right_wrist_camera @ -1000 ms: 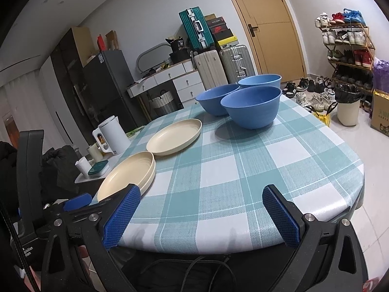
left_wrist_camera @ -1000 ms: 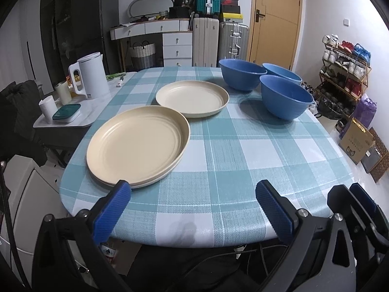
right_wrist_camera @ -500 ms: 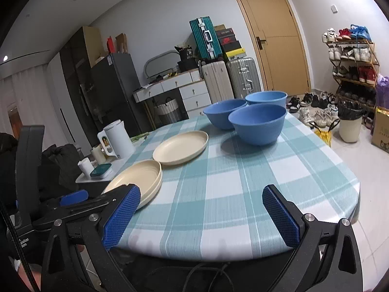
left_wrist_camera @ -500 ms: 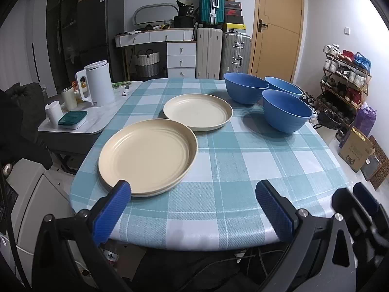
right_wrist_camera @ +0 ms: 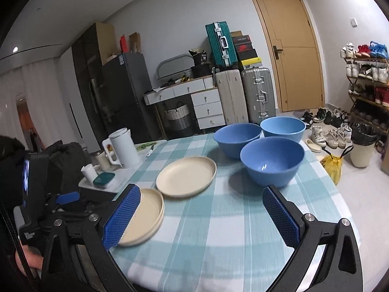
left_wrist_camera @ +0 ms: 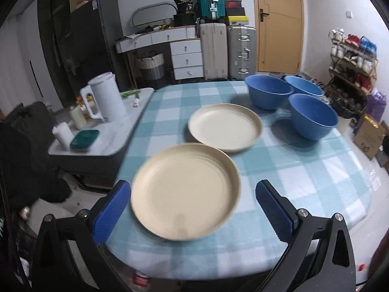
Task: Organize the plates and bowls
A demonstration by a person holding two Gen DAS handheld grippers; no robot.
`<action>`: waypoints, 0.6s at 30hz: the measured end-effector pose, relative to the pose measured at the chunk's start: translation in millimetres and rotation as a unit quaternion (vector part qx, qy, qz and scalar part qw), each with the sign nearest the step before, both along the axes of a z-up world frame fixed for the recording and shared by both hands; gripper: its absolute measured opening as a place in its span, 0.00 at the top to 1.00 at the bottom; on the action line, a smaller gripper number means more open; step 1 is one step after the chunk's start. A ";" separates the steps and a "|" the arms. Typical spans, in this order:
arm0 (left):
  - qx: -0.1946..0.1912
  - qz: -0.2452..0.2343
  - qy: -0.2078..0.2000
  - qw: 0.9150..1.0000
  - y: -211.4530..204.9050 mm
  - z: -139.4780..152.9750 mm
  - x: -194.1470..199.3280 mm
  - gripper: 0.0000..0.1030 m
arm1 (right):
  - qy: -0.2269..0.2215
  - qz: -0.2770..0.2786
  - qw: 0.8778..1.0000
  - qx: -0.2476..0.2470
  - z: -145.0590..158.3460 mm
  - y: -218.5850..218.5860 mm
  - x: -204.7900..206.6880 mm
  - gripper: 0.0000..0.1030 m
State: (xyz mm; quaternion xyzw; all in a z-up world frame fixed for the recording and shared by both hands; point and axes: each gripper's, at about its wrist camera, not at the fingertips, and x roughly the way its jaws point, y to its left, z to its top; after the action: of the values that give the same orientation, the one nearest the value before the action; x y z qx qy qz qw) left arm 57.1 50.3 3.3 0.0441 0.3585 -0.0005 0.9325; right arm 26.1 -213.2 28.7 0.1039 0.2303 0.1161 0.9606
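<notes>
Two cream plates lie on a teal checked table (left_wrist_camera: pixel 304 175): a near one (left_wrist_camera: pixel 186 189) by the front left edge and a far one (left_wrist_camera: pixel 225 126) behind it. Three blue bowls stand at the back right: one nearest (left_wrist_camera: pixel 312 119), one (left_wrist_camera: pixel 267 92) behind it and a lighter one (left_wrist_camera: pixel 304 86) at the back. My left gripper (left_wrist_camera: pixel 192 209) is open, its blue pads on either side of the near plate, just short of it. My right gripper (right_wrist_camera: pixel 201 216) is open and empty over the table front; the near plate (right_wrist_camera: pixel 143 216) and nearest bowl (right_wrist_camera: pixel 272 161) show there.
A low side table (left_wrist_camera: pixel 116 136) to the left carries a white kettle (left_wrist_camera: pixel 104 101), cups and a teal box. Suitcases, drawers, a door and a shoe rack (left_wrist_camera: pixel 352 65) stand behind. A bin (right_wrist_camera: pixel 362 148) stands on the floor at the right.
Both grippers have risen and moved forward over the table. The left one has come up to the near plate, which now sits between its open pads.
</notes>
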 end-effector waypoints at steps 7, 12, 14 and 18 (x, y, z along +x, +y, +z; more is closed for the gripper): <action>-0.020 0.008 0.003 1.000 21.3 20.3 41.7 0.00 | 0.108 0.042 0.989 0.092 -11.7 -1.3 74.5 0.01; -0.013 0.013 0.014 1.000 23.3 17.0 72.8 0.00 | 0.158 0.052 0.981 0.098 -30.4 4.7 115.0 0.01; -0.017 0.013 0.029 0.999 23.7 12.8 86.4 0.00 | 0.178 0.046 0.977 0.105 -38.2 4.1 130.7 0.01; -0.048 0.009 0.062 0.997 25.9 7.7 115.2 0.00 | 0.215 0.043 0.971 0.098 -55.5 10.2 161.6 0.01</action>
State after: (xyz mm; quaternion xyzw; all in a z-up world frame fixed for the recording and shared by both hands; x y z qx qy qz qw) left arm 172.3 76.2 11.0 -0.0039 0.4152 -0.0118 0.9096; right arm 187.7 -203.0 -26.8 0.2095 0.4233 0.1545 0.8678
